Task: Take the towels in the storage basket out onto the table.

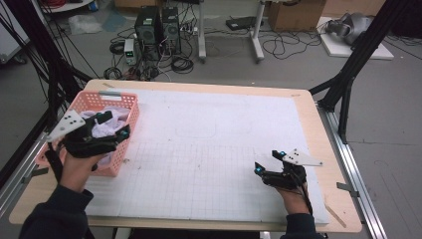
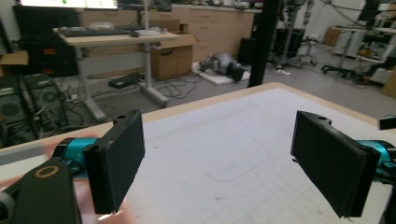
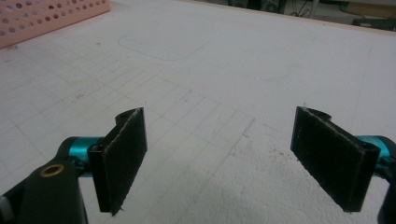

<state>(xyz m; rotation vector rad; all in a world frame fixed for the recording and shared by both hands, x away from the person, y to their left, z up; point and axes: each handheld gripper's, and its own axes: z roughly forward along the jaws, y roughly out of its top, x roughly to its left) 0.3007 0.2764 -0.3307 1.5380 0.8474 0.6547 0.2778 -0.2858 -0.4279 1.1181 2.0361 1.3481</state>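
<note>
Your right tool (image 1: pixel 267 161) hovers spread over the worktop (image 1: pixel 209 149).
Left tool (image 1: pixel 113 124), spread, sits above the pink basket (image 1: pixel 119 102) of white cloth (image 1: pixel 112 125).

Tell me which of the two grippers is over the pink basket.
The left gripper, jaws open above the white cloth in the pink basket; the right gripper sits over bare mat.

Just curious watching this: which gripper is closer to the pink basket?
Left. The left gripper hovers over the pink basket; the right gripper sits far across the table.
</note>
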